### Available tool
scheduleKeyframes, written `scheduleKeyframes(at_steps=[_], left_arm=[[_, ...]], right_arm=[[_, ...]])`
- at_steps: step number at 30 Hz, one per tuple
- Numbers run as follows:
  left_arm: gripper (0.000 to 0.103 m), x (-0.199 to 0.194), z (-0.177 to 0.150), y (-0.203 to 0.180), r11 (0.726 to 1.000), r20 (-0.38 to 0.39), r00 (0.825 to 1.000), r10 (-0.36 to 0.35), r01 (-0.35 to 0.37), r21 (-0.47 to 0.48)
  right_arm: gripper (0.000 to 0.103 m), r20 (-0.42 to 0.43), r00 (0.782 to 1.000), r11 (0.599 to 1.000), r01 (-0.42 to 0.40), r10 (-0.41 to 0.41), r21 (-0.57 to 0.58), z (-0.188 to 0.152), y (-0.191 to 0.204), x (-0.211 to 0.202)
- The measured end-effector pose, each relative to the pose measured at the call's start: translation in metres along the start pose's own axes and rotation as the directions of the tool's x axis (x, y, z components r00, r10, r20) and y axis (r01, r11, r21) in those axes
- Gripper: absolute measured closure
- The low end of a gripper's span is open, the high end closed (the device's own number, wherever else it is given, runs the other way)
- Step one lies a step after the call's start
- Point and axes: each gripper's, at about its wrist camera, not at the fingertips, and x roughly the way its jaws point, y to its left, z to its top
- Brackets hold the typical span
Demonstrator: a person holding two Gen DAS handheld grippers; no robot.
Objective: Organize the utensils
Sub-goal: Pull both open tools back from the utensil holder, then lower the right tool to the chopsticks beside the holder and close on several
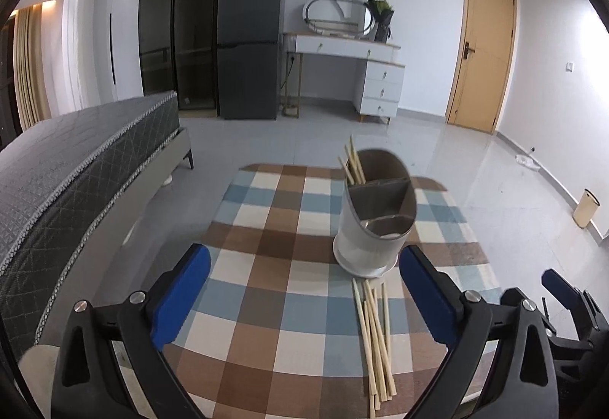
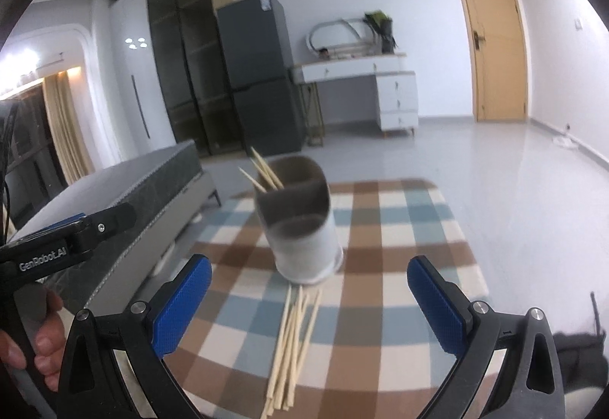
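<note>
A grey utensil holder (image 1: 375,221) with several compartments stands on the checked tablecloth (image 1: 281,266); a few wooden chopsticks (image 1: 352,162) stick out of its far compartment. Several loose chopsticks (image 1: 375,339) lie on the cloth in front of it. My left gripper (image 1: 304,289) is open and empty, above the cloth just left of the loose chopsticks. In the right wrist view the holder (image 2: 300,225) is blurred, with the loose chopsticks (image 2: 291,339) below it. My right gripper (image 2: 308,301) is open and empty, above them.
The table's left edge runs beside a grey bed (image 1: 76,168). The right gripper's fingers (image 1: 567,289) show at the right of the left wrist view; the left gripper's body (image 2: 68,232) and a hand show at the left of the right wrist view.
</note>
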Motion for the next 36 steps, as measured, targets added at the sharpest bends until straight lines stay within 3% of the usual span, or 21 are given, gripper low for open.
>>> scheduleKeyframes(at_steps=[5, 9, 16, 18, 20, 23, 26, 31, 36], left_arm=[[0.006, 0.029, -0.018, 0.001, 1.000, -0.078, 0.997, -0.006, 0.005, -0.012], [0.006, 0.046, -0.035, 0.001, 1.000, -0.126, 0.992, -0.005, 0.008, 0.020], [0.006, 0.085, -0.049, 0.002, 1.000, -0.300, 0.954, -0.005, 0.000, -0.016], [0.006, 0.093, -0.050, 0.005, 0.998, -0.317, 0.948, -0.038, 0.022, -0.053], [0.006, 0.098, -0.051, 0.005, 0.999, -0.328, 0.945, -0.020, 0.006, -0.045], [0.006, 0.105, -0.053, 0.007, 0.998, -0.359, 0.933, -0.012, -0.008, -0.055], [0.006, 0.116, -0.055, 0.013, 0.995, -0.413, 0.911, -0.018, -0.023, -0.094], [0.006, 0.133, -0.059, 0.026, 0.987, -0.478, 0.878, -0.010, -0.069, -0.147], [0.006, 0.140, -0.059, 0.039, 0.970, -0.515, 0.857, -0.031, -0.097, -0.221]], right_arm=[[0.000, -0.068, 0.997, 0.999, 0.029, -0.028, 0.027, -0.008, -0.008, 0.014], [0.000, -0.123, 0.992, 0.998, 0.012, -0.004, 0.069, -0.012, -0.014, 0.029], [0.000, -0.194, 0.979, 0.998, 0.063, -0.058, 0.020, -0.018, -0.008, 0.060], [0.002, -0.219, 0.973, 0.997, 0.077, -0.071, 0.018, -0.020, -0.009, 0.070], [0.003, -0.248, 0.965, 0.996, 0.088, -0.079, 0.028, -0.023, -0.012, 0.078], [0.010, -0.312, 0.949, 0.994, 0.071, -0.043, 0.080, -0.028, -0.021, 0.094], [0.015, -0.360, 0.933, 0.991, 0.069, -0.023, 0.117, -0.034, -0.026, 0.108], [0.019, -0.397, 0.917, 0.995, 0.067, -0.033, 0.073, -0.039, -0.019, 0.124], [0.042, -0.429, 0.902, 0.997, -0.017, 0.049, 0.078, -0.035, -0.009, 0.154]])
